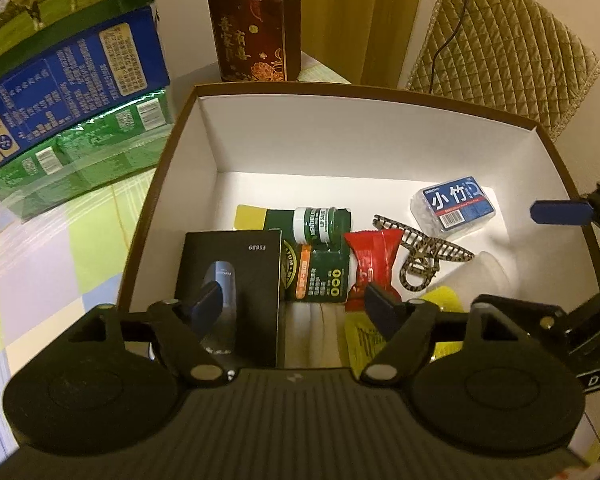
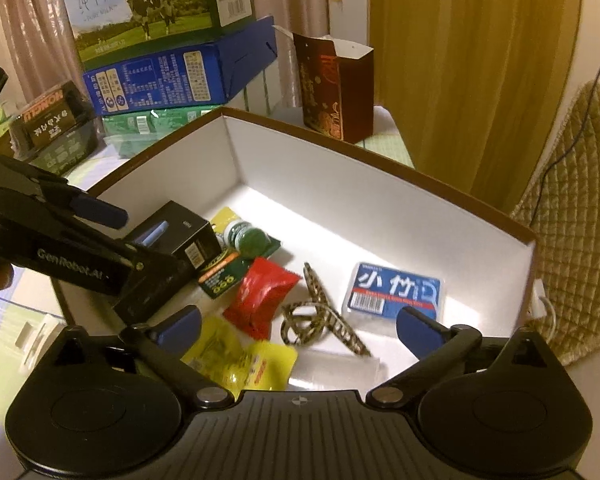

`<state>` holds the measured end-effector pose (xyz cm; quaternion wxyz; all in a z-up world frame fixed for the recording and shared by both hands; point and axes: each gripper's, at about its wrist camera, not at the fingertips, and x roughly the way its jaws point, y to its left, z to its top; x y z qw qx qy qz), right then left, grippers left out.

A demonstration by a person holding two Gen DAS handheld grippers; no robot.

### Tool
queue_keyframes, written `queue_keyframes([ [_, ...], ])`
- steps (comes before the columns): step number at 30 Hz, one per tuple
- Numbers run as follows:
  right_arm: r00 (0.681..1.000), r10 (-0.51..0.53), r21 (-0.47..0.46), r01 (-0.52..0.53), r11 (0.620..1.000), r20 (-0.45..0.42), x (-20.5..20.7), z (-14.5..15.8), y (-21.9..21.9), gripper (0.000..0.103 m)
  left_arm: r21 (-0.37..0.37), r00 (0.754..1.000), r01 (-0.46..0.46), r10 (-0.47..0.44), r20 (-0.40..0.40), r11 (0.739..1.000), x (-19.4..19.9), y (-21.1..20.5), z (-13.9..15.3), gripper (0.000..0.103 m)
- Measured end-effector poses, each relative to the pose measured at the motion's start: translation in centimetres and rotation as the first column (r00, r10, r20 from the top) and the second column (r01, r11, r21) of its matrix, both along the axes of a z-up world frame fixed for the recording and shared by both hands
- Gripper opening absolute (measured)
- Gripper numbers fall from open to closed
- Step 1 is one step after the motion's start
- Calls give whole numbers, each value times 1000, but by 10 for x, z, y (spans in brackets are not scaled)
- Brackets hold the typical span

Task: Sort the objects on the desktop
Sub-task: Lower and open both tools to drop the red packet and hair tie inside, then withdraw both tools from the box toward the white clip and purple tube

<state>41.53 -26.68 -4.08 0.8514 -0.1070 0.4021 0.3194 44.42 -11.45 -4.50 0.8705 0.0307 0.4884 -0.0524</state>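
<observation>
Both tools hang above the open white-lined box (image 1: 204,148), angled down into it. The left tool (image 1: 296,304) stands with its jaws apart and nothing between them; the right tool (image 2: 298,326) stands spread wide, also empty. On the box floor lie a black carton (image 1: 236,280), a green carded jar (image 1: 320,228), a red packet (image 1: 370,264), a patterned hair claw (image 1: 424,256), a blue-labelled clear case (image 1: 454,206) and a yellow packet (image 2: 240,360). Stacked cartons (image 1: 80,76) sit on the table beside the box.
</observation>
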Motion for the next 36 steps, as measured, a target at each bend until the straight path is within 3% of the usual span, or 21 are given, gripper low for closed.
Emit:
queue_keyframes([
  [5, 999, -39, 7, 39, 999, -10, -14, 5, -6, 101, 2, 1000, 0, 0, 24, 1000, -17, -2, 12, 84],
  [19, 994, -111, 34, 111, 993, -14, -52, 24, -15, 101, -25, 997, -33, 34, 62, 999, -70, 1, 38, 85],
  [36, 995, -103, 24, 102, 994, 8, -109, 37, -9, 101, -10, 994, -58, 59, 96, 998, -136, 10, 56, 86],
])
